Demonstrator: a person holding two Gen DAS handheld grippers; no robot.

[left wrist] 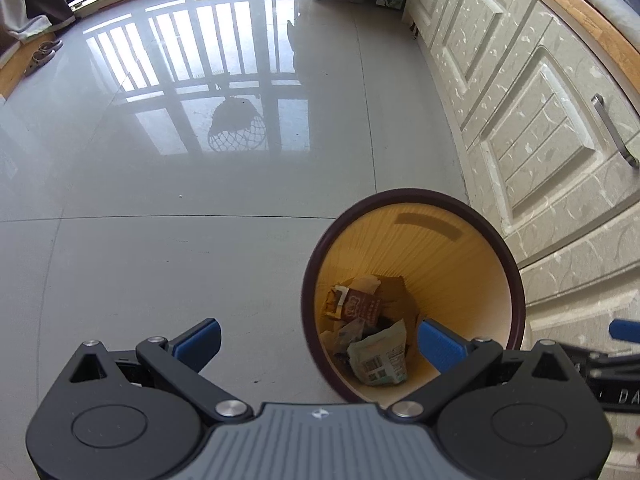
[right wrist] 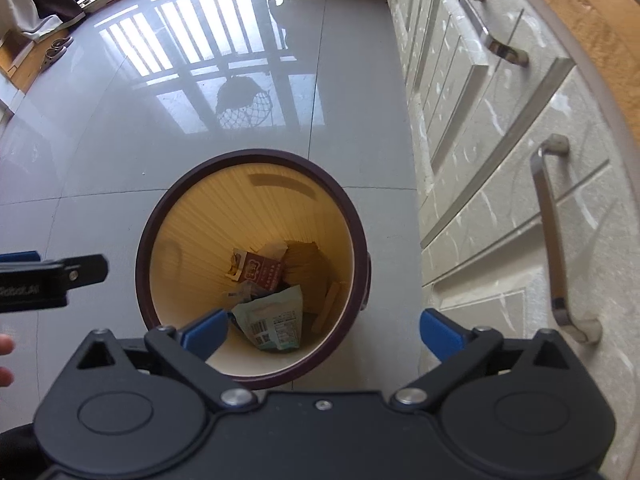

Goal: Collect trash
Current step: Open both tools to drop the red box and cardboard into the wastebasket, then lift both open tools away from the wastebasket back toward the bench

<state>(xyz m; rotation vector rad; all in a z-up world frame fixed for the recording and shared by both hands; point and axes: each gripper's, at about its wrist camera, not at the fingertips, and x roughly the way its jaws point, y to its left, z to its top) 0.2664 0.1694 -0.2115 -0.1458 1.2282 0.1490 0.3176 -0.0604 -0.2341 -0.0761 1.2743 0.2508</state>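
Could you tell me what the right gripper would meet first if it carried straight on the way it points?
Probably the pale green printed packet lying on top of the trash inside the round yellow bin with the dark brown rim. The right gripper is open and empty above the bin's mouth; depth is hard to judge.

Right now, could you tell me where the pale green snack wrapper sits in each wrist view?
Left wrist: pale green snack wrapper at lower right, in the bin's bottom, beside a blue fingertip.
Right wrist: lower centre, in the bin's near side.
Shared landmark: the red carton lying just beyond it.
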